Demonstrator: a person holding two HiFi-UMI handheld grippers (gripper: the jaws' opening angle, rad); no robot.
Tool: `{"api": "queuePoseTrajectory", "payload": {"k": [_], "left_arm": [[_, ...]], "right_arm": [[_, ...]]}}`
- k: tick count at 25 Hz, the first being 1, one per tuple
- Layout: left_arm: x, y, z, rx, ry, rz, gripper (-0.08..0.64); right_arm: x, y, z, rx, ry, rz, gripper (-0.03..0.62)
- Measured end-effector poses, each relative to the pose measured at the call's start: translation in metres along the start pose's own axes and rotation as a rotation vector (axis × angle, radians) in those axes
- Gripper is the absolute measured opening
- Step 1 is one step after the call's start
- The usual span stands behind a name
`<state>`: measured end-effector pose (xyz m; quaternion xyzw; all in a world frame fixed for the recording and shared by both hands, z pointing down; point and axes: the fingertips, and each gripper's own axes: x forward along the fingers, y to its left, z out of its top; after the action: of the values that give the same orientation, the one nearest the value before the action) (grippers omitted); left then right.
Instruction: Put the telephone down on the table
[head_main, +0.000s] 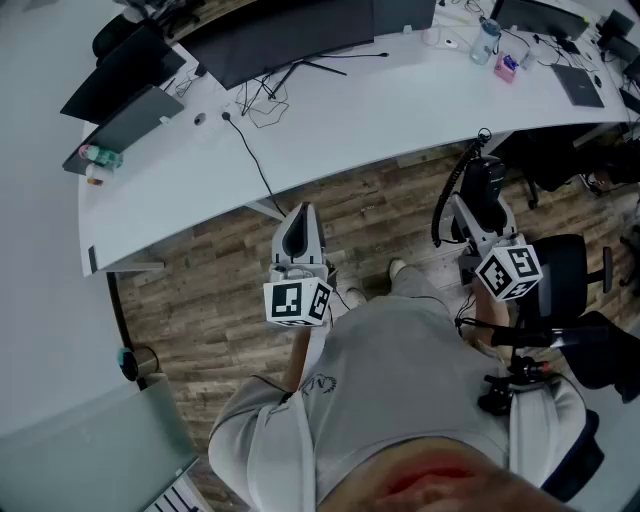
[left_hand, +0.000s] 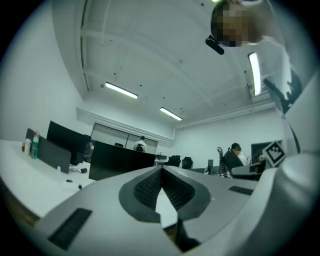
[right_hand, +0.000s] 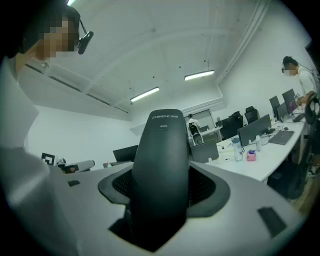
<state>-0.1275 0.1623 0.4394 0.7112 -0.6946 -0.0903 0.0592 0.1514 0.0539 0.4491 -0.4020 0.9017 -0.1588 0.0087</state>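
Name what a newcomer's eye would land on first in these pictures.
The black plastic telephone handset stands out first, clamped in the right hand-held gripper, with its coiled black cord looping beside it. The left hand-held gripper is shut and empty. Ahead of the person curves a long white desk bearing dark monitors.
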Motion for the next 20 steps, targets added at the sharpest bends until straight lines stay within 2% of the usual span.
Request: {"api": "queuePoseTrajectory", "payload": {"k": [3,6,11,14,17,20], "left_arm": [[-0.038,-0.020,-0.006,-0.053,0.062,-0.014,0.011],[-0.068,-0.028,-0.007,-0.036,0.108,0.015,0.011],[-0.092,-0.021,-0.004,-0.015,0.097,0.020,0.011],[-0.096,-0.013,0.001,-0.031,0.070,0.015,0.011],[-0.097,-0.008,0.000,-0.046,0.070,-0.019,0.011],[-0.097,-0.008,-0.014,-0.046,0.086,-0.085,0.011]], "right_arm": [[-0.024,0.033,-0.001,0.032,-0.005,0.030,0.288],[-0.042,0.053,0.006,-0.005,-0.026,0.053,0.288],[-0.051,0.066,0.006,-0.001,-0.047,0.062,0.288],[-0.049,0.076,0.004,0.014,-0.054,0.079,0.288],[-0.049,0.086,0.004,0.027,-0.067,0.053,0.288],[-0.053,0.095,0.001,0.019,-0.074,0.005,0.288]]}}
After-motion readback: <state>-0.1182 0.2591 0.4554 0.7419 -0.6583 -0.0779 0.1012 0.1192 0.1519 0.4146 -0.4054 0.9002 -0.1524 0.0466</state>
